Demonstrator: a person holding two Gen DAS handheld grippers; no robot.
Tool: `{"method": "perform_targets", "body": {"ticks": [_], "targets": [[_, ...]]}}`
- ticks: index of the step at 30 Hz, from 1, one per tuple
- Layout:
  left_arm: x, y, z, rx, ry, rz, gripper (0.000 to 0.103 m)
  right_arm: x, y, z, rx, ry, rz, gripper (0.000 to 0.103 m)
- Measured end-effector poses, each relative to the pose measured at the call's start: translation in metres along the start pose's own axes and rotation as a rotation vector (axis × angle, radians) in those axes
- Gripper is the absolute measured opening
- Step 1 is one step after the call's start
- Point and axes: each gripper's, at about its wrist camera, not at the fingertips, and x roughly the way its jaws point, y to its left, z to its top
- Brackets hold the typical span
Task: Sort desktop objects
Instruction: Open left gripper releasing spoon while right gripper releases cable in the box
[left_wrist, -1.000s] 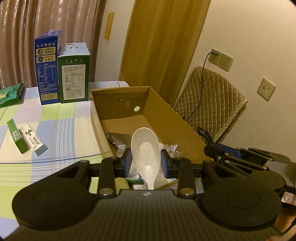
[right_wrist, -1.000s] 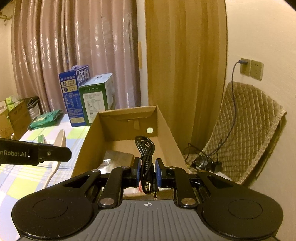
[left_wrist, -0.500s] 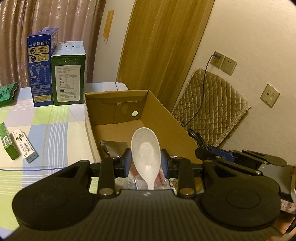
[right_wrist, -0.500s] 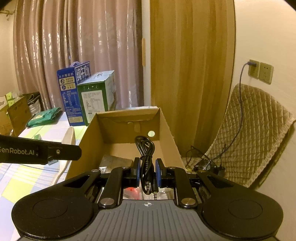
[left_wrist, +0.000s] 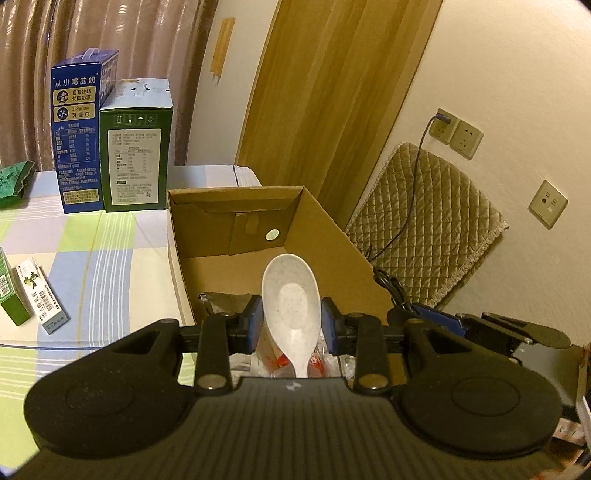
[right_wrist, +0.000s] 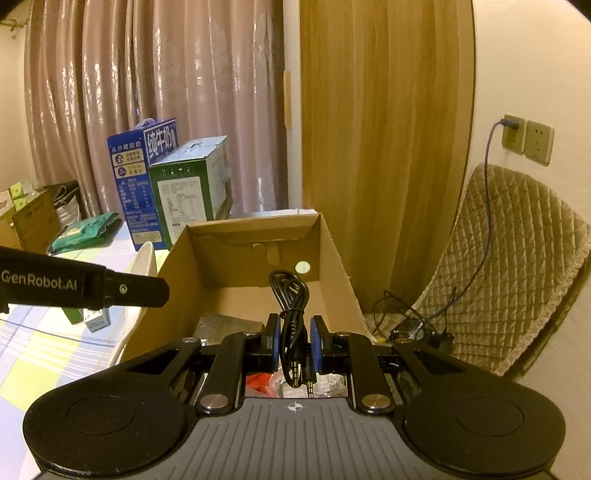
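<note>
My left gripper (left_wrist: 291, 321) is shut on a white speckled spoon (left_wrist: 290, 295), bowl forward, held above the near end of an open cardboard box (left_wrist: 332, 236). My right gripper (right_wrist: 293, 341) is shut on a coiled black audio cable (right_wrist: 290, 295), held above the same box (right_wrist: 334, 258). The box holds a silver foil packet (left_wrist: 225, 301) and red-and-white wrappers (left_wrist: 280, 360) near its front. In the right wrist view the left gripper's finger (right_wrist: 125, 288) and the spoon's edge (right_wrist: 146, 260) show at left. In the left wrist view the right gripper (left_wrist: 480, 325) shows at right.
A blue milk carton (left_wrist: 79, 136) and a green carton (left_wrist: 136, 147) stand at the back of the checked tablecloth (left_wrist: 92, 258). Two small boxes (left_wrist: 33, 295) lie at left, a green packet (left_wrist: 14, 181) further back. A quilted chair (right_wrist: 517, 258) and wall sockets (right_wrist: 528, 140) are at right.
Both grippers have moved forward and slightly right over the box, still holding the spoon and the cable. The cartons and small boxes have slid left in the left wrist view.
</note>
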Motion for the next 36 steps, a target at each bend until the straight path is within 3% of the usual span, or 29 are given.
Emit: {"method": "perform_targets", "body": {"ticks": [27,30,36], "targets": [[0.030,0.024,0.013,-0.075,-0.002,-0.008,0.028,0.029,0.001,0.012,-0.026,0.010,0.010,0.014],[0.034,0.027,0.013,-0.076,-0.002,0.007,0.038,0.033,0.000,0.013,-0.022,0.012,0.012,0.014],[0.026,0.039,0.007,-0.100,-0.012,0.022,0.039,0.037,0.002,0.014,-0.020,0.015,0.018,0.014]]}}
